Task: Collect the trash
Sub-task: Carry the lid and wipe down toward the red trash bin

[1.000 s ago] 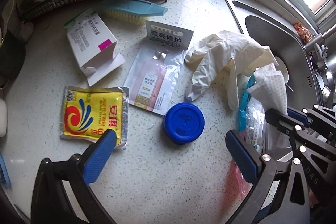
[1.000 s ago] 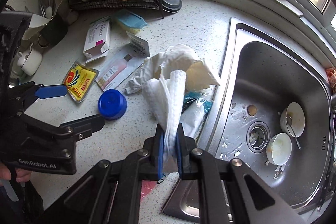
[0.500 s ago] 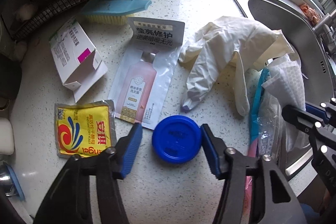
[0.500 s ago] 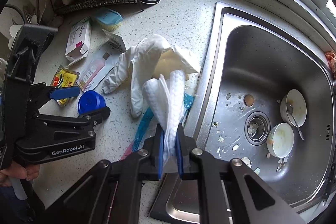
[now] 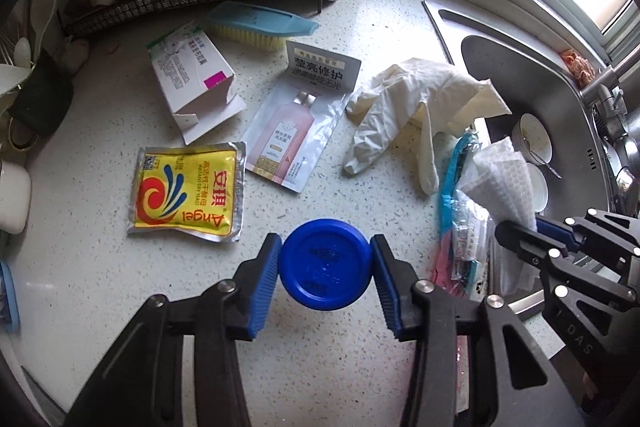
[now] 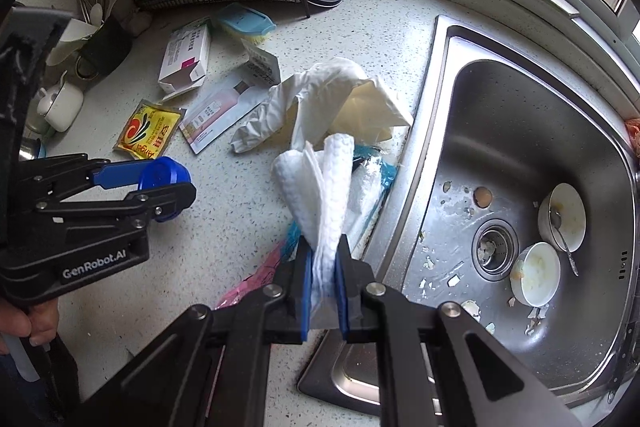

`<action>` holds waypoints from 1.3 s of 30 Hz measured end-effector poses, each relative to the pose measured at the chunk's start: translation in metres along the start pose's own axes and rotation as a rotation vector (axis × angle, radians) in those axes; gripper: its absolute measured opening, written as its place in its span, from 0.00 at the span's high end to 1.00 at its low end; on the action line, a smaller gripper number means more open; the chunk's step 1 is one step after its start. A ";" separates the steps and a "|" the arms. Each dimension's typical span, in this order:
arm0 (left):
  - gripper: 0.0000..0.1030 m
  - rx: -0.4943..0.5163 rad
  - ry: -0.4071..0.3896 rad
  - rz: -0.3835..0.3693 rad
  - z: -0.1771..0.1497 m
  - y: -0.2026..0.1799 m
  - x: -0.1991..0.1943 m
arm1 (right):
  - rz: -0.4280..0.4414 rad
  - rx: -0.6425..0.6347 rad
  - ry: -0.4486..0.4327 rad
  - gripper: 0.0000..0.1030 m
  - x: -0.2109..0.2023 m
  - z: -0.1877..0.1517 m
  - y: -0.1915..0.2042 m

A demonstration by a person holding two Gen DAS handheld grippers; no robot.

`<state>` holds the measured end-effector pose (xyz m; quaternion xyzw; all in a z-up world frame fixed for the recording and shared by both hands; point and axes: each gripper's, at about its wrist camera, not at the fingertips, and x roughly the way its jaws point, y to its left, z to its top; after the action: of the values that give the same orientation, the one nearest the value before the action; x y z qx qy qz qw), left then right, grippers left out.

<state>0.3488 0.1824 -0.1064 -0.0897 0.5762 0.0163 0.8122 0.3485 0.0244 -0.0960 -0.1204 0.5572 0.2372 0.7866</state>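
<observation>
A round blue plastic lid [image 5: 325, 263] sits flat-side up between two blue pads. A crumpled white paper towel [image 6: 325, 199] stands upright, pinched at its base. On the speckled table [image 5: 100, 287] lie a yellow foil yeast sachet [image 5: 186, 191], a pink-printed refill pouch [image 5: 296, 131], an opened white carton [image 5: 192, 83] and a limp white rubber glove [image 5: 404, 103].

Cap [image 5: 325, 263]: smooth blue plastic, matt.
Towel [image 6: 326, 187]: white paper, embossed.
Glove [image 5: 404, 107]: thin, wrinkled rubber (pale).
Yeast packet [image 5: 186, 193]: glossy foil.
Sink [image 6: 520, 131]: brushed metal.
Counter [image 5: 120, 287]: speckled stone, smooth.
</observation>
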 end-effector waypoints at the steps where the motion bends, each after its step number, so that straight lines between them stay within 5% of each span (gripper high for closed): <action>1: 0.59 -0.007 -0.010 -0.007 -0.004 -0.002 -0.006 | 0.002 -0.006 -0.005 0.91 -0.003 -0.002 0.002; 11: 0.59 -0.002 -0.114 -0.009 -0.061 -0.024 -0.077 | 0.023 -0.060 -0.077 0.91 -0.052 -0.041 0.013; 26: 0.59 -0.005 -0.187 0.009 -0.195 -0.137 -0.125 | 0.039 -0.073 -0.130 0.91 -0.129 -0.194 -0.023; 39: 0.59 0.081 -0.055 -0.035 -0.276 -0.212 -0.092 | 0.027 0.025 -0.035 0.91 -0.125 -0.306 -0.058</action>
<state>0.0877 -0.0640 -0.0812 -0.0660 0.5524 -0.0189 0.8308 0.0944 -0.1940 -0.0909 -0.0988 0.5479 0.2429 0.7944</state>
